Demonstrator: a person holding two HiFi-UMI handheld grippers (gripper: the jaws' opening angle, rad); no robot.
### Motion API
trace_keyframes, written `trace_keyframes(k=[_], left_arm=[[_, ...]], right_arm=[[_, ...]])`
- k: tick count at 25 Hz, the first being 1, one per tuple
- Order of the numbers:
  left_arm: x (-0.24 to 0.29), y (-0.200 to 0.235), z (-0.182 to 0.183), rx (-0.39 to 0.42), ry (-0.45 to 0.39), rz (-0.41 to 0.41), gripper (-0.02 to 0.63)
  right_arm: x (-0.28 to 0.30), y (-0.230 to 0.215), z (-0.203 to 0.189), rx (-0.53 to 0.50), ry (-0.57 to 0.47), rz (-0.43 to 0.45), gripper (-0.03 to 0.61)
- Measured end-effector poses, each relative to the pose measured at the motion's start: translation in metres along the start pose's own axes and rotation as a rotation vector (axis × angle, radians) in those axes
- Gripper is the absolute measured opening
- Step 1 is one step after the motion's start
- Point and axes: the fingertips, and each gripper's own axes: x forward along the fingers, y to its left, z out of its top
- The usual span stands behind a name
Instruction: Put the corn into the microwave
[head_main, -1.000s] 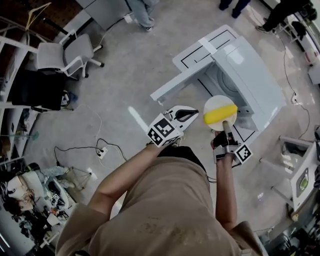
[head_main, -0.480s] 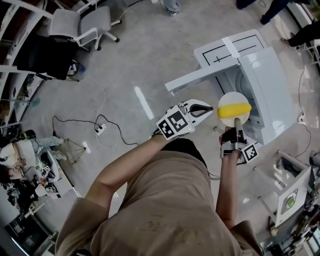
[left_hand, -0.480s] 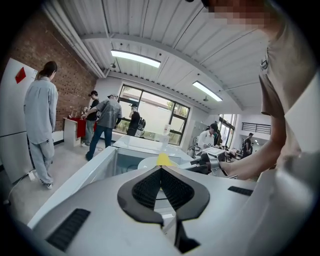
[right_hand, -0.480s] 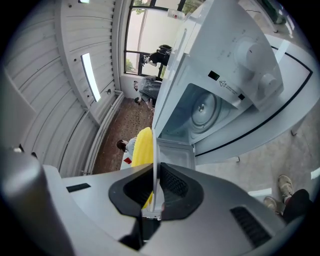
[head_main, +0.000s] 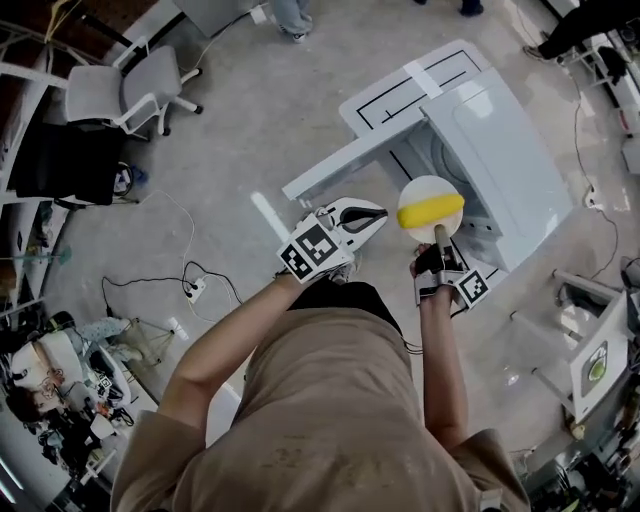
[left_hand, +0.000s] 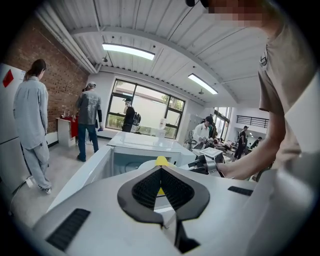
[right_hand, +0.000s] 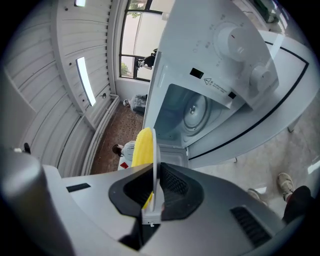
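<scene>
In the head view, my right gripper (head_main: 439, 233) sits right of centre, clamped on the near rim of a white plate (head_main: 420, 190). The corn (head_main: 430, 211) lies across that plate, just in front of the microwave (head_main: 500, 150), which fills the upper right of the frame. Its door (head_main: 335, 165) is swung open toward the left. My left gripper (head_main: 380, 214) is just beside the plate on its left, its jaws brought together on nothing.

In the left gripper view, my jaw tips meet at centre frame with nothing between them. Beyond them the yellow end of the corn peeks up above the plate, and the open microwave stands behind, left of centre.

In the right gripper view, my jaws pinch the plate, seen edge-on at lower centre. The corn rests against its left face. The open microwave cavity with its round turntable (right_hand: 192, 111) is straight ahead, at centre frame.
</scene>
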Motion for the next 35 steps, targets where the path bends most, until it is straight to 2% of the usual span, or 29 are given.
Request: trace_keyframes(k=[4, 10, 15, 35], left_arm=[[0.016, -0.001, -0.001, -0.024, 0.025, -0.042, 0.006], [0.03, 0.004, 0.006, -0.01, 0.046, -0.117, 0.006], [0.038, 0.016, 0.013, 0.005, 0.064, -0.167, 0.006], [0.091, 0.032, -0.003, 0.034, 0.16, -0.239, 0.006]], right_arm=[[0.012, -0.01, -0.001, 0.012, -0.021, -0.001, 0.026], [0.026, -0.03, -0.002, 0.07, -0.119, 0.005, 0.026], [0.04, -0.046, 0.004, 0.071, -0.182, 0.005, 0.026], [0.076, -0.119, 0.061, 0.14, -0.404, -0.021, 0.026]])
